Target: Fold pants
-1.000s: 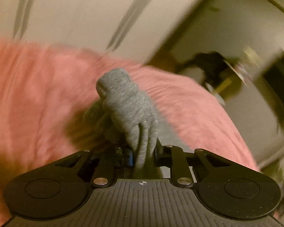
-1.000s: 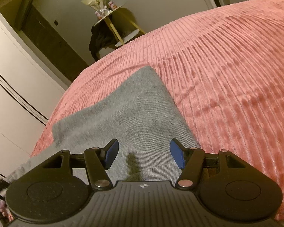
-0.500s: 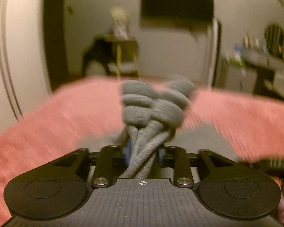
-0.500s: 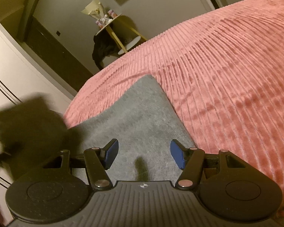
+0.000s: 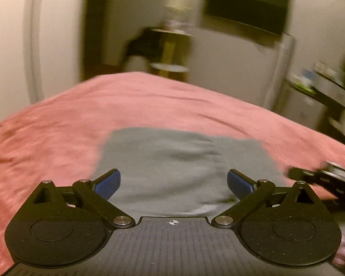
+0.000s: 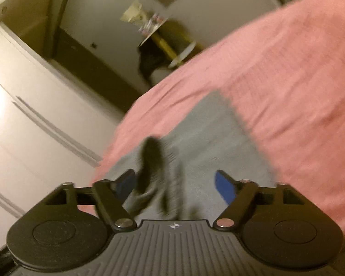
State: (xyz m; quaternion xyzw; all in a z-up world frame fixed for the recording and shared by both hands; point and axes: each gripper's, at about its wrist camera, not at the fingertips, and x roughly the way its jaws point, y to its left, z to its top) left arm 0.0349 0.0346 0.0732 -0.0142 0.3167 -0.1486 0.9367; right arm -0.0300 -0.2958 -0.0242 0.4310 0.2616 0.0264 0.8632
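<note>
Both sets of jaws spread wide and pinching nothing. Left gripper (image 5: pixel 173 184) poised low over the gray pants (image 5: pixel 172 161), blue pads flanking bare cloth with no contact visible. Right gripper (image 6: pixel 172 185) likewise splayed above the same garment, angled in from the side; from the left wrist view, visible as a dark blur at the right edge (image 5: pixel 322 179).

Pants lying as a compact gray block on the pink bedspread (image 5: pixel 57 126), toward the near edge of the bed, well away from its far edge. Looks flat and squared off, so judged close to finished — grippers probably open and close above the cloth to check or smooth the last fold. One bunched, rumpled patch (image 6: pixel 158 172) between the right pads in the right wrist view, too smeared by motion to read; possibly a loose fold wanting a press.

Beyond the far edge of the bed: small side table (image 5: pixel 170 46) with yellow legs and something dark draped on it, dark screen (image 5: pixel 246 16) on the wall, pale wardrobe doors (image 6: pixel 34 115) off the left side. Nothing else on the bedspread near the garment, nothing in the way of either gripper. Heavy blur everywhere.
</note>
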